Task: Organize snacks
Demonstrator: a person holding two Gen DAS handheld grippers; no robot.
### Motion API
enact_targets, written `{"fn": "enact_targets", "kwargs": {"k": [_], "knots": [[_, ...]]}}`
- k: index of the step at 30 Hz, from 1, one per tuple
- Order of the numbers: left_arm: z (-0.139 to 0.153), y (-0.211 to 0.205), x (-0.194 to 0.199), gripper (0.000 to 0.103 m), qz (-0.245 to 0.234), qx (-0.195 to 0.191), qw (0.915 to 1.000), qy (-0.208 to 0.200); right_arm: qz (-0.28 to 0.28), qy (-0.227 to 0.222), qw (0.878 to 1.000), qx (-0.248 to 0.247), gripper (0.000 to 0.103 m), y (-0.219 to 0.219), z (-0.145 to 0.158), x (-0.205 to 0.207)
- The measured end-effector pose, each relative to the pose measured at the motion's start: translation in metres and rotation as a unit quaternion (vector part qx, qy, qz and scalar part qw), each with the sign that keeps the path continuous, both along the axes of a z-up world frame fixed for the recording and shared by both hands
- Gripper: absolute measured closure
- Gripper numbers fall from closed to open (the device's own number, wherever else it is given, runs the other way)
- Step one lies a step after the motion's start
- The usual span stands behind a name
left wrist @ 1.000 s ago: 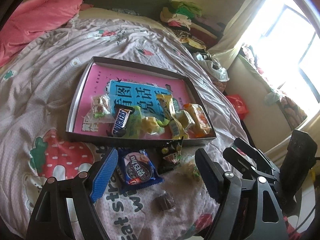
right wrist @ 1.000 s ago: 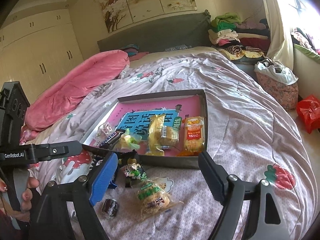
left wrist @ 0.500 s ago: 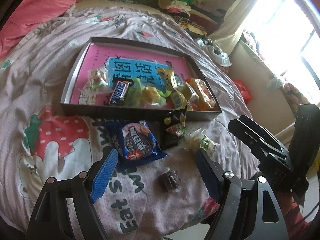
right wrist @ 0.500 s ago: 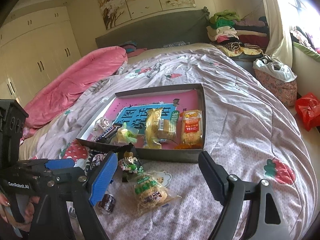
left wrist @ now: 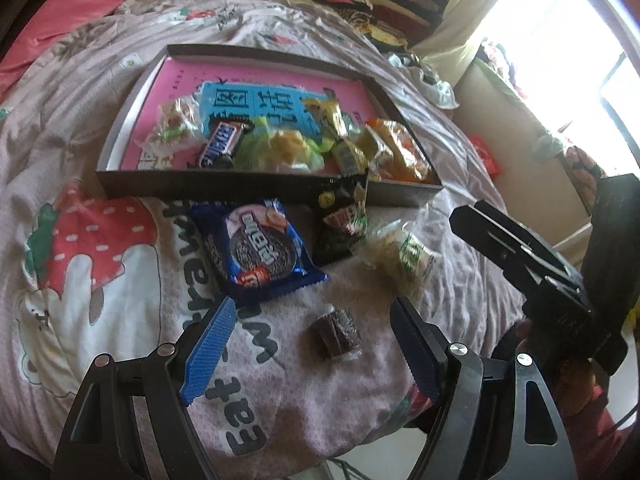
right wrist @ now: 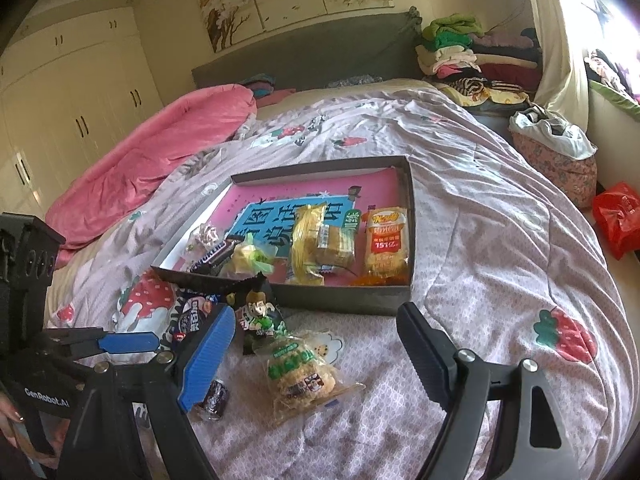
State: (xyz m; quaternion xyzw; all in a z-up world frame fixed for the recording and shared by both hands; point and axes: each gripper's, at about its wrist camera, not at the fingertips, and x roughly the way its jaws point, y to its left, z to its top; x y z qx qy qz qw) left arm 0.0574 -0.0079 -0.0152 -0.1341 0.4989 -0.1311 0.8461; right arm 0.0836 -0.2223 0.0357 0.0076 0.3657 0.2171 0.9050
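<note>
A dark shallow box (left wrist: 260,190) with a pink and blue lining lies on the bed and holds a Snickers bar (left wrist: 220,146) and several wrapped snacks. In front of it lie a blue Oreo packet (left wrist: 260,248), a black snack packet (left wrist: 344,220), a clear rice-crisp packet (left wrist: 404,256) and a small brown candy (left wrist: 336,338). My left gripper (left wrist: 312,340) hangs open over the bedspread, the brown candy between its fingers, untouched. My right gripper (right wrist: 316,340) is open above the rice-crisp packet (right wrist: 300,368), beside the black packet (right wrist: 258,312); its fingers (left wrist: 500,240) show at the right of the left wrist view.
The bed has a lilac strawberry-print cover (right wrist: 500,260) and a pink quilt (right wrist: 160,148) at the far left. Folded clothes (right wrist: 460,52) are piled near the headboard. A floral bag (right wrist: 556,152) and a red bag (right wrist: 616,216) sit on the floor to the right. The bed's front edge is just below the grippers.
My left gripper has sunk toward the bed and tipped down; the brown candy now sits between its fingers and the box looks farther up. The right gripper has barely shifted.
</note>
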Motion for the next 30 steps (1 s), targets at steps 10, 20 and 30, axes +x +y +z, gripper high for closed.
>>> {"fn": "enact_targets", "kwargs": {"k": [10,20,30], "knots": [[-0.020,-0.015,-0.002,0.023,-0.027,0.000,0.9991,0.033,0.023,0.026,0.999,-0.035,0.020,0.012,-0.018,0.002],[-0.026,-0.020,-0.003,0.025,-0.035,0.018,0.9987,0.031,0.041,0.049,0.995,-0.082,0.020,0.023,-0.040,0.007],[-0.028,-0.024,0.001,0.045,-0.041,0.021,0.9986,0.024,0.068,0.044,0.987,-0.136,0.026,0.040,-0.056,0.009]]}}
